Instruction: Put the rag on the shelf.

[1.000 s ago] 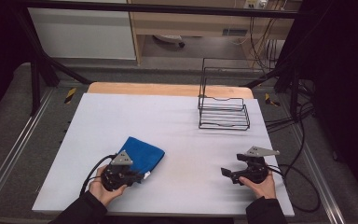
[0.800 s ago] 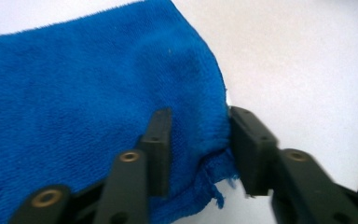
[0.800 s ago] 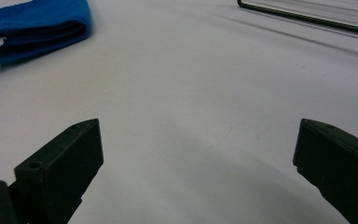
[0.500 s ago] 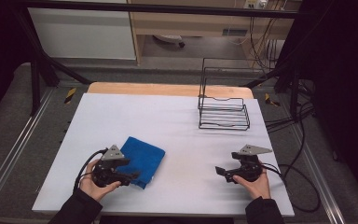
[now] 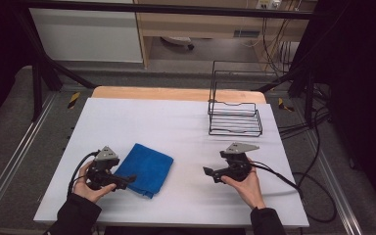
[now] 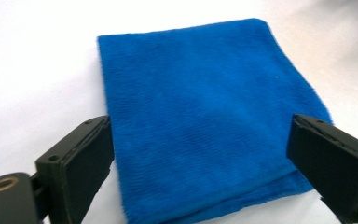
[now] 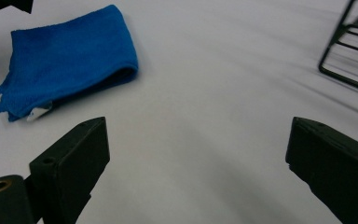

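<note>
Behind blue cloth (image 5: 146, 168): wire rack (image 5: 235, 112), well apart, path clear.

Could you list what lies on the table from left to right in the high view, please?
Left gripper → blue cloth → right gripper → black wire rack, farther back.

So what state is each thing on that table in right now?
Cloth: folded, lying flat on the table, not gripped.
Left gripper: open, jaws have just been opening, their tips at the cloth's near edge, not pressing on it.
Right gripper: open, nothing between the jaws, apart from the cloth.
Rack: upright, empty, at the table's far right.
Table: white top, flat.
</note>
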The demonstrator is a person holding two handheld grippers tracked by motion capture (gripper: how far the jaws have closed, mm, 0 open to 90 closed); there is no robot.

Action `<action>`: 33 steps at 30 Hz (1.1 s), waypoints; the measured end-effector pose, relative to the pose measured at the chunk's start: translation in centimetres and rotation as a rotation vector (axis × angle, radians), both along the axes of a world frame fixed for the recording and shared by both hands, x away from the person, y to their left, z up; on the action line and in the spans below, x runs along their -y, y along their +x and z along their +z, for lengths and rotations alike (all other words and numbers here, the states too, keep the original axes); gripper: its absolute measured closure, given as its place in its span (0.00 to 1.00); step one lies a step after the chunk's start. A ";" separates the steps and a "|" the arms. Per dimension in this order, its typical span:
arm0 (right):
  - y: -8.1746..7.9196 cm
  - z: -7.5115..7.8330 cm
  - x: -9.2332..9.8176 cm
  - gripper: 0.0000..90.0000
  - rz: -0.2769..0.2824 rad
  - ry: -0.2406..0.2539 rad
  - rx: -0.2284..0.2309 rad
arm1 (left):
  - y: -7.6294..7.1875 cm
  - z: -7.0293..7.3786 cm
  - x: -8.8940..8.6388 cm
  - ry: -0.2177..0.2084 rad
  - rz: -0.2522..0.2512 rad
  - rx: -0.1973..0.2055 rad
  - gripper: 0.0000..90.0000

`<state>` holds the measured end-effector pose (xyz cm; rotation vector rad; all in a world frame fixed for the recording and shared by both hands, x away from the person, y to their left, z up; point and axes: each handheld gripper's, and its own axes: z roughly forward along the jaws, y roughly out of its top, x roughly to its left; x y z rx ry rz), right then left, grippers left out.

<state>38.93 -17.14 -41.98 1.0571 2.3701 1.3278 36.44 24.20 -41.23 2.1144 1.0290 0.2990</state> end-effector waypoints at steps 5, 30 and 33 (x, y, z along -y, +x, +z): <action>1.5 0.5 -3.6 0.12 0.022 -0.017 0.001 | 0.2 -0.1 -0.5 -0.002 0.013 0.006 0.07; 6.6 -2.9 -13.6 0.81 0.197 -0.124 -0.138 | 1.0 -0.5 -2.3 -0.027 0.056 0.023 0.10; 6.6 -2.9 -13.6 0.88 0.200 -0.115 -0.158 | 1.0 -0.6 -2.3 -0.026 0.056 0.023 0.11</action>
